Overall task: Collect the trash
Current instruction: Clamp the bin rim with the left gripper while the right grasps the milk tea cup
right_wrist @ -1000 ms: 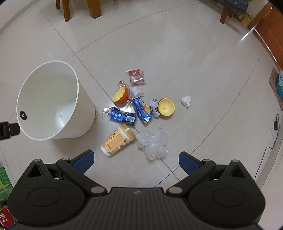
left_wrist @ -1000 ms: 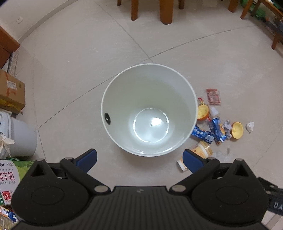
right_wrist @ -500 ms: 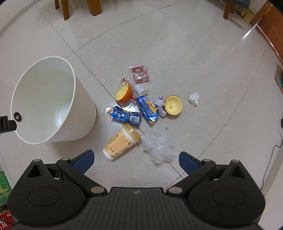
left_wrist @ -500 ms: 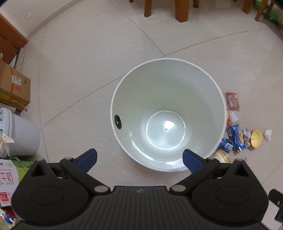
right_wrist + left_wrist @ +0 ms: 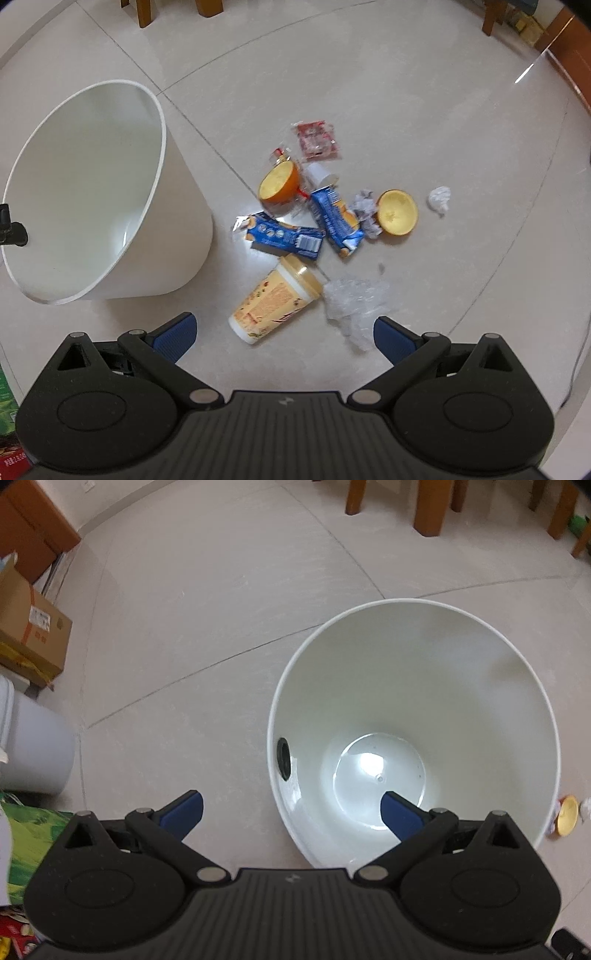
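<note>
With both grippers' fingers spread and empty, we steady the white bin (image 5: 413, 716) with the left gripper (image 5: 291, 808) and lower the right gripper (image 5: 282, 332) squarely over the fallen cup (image 5: 275, 304) on the floor beside it

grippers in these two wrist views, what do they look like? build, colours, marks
Both match: the left gripper and right gripper have matte black ribbed bodies, round pivot housings, silver rivets, triangular cut-outs and a small pale logo. Fingertips carry blue pads. No cables or sleeves visible.
</note>
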The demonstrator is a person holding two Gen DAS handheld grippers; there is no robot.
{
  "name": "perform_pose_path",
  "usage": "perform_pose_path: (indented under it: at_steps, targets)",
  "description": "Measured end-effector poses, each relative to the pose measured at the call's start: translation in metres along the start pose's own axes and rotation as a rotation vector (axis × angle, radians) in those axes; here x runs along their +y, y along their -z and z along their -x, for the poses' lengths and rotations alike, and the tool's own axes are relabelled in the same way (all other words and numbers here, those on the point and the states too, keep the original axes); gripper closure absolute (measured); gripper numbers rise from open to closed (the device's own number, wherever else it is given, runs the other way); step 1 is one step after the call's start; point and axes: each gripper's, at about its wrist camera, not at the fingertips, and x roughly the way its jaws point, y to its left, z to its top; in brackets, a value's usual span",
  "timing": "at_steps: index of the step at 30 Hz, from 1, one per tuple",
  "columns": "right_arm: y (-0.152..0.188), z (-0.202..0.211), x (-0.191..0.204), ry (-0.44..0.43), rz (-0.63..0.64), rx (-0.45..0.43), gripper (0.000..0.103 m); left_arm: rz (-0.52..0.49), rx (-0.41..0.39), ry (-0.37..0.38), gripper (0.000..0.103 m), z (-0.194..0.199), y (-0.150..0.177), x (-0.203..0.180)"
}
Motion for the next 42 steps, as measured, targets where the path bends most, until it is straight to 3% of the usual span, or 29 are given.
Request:
perform_pose_path:
  at_steps: [6, 8, 11, 15, 23, 32, 38, 40, 42]
  targets:
    - [-0.001, -0.016, 0.0, -0.002, -0.004, 0.017, 0.0, 0.003, -0.006, -0.015, 0.025, -0.015, -0.006, -0.001]
    - [-0.001, -0.02, -0.001, -0.006, -0.011, 0.025, 0.0, 0.012, -0.009, -0.004, 0.041, -0.019, -0.008, 0.0]
    - [0.001, -0.025, -0.001, -0.008, -0.013, 0.033, 0.0, 0.047, -0.002, 0.005, 0.052, -0.026, -0.01, 0.007]
    - [0.004, -0.031, 0.0, -0.013, -0.023, 0.047, 0.0, 0.076, 0.008, 0.011, 0.062, -0.036, -0.012, 0.014]
    - [0.007, -0.041, 0.0, -0.015, -0.02, 0.054, 0.0, 0.062, 0.011, 0.008, 0.091, -0.046, -0.02, 0.017]
    - [0.011, -0.052, -0.01, -0.047, 0.009, 0.001, 0.0, -0.017, 0.012, 0.038, 0.092, -0.051, -0.03, 0.024]
    - [0.009, -0.078, -0.01, -0.077, 0.176, -0.06, 0.0, -0.02, 0.01, 0.057, 0.092, -0.049, -0.04, 0.026]
    - [0.006, -0.095, -0.013, -0.082, 0.19, -0.044, 0.0, 0.006, 0.011, 0.052, 0.092, -0.047, -0.037, 0.026]
    - [0.003, -0.114, -0.02, -0.089, 0.121, 0.008, 0.0, 0.022, 0.012, 0.047, 0.092, -0.045, -0.034, 0.024]
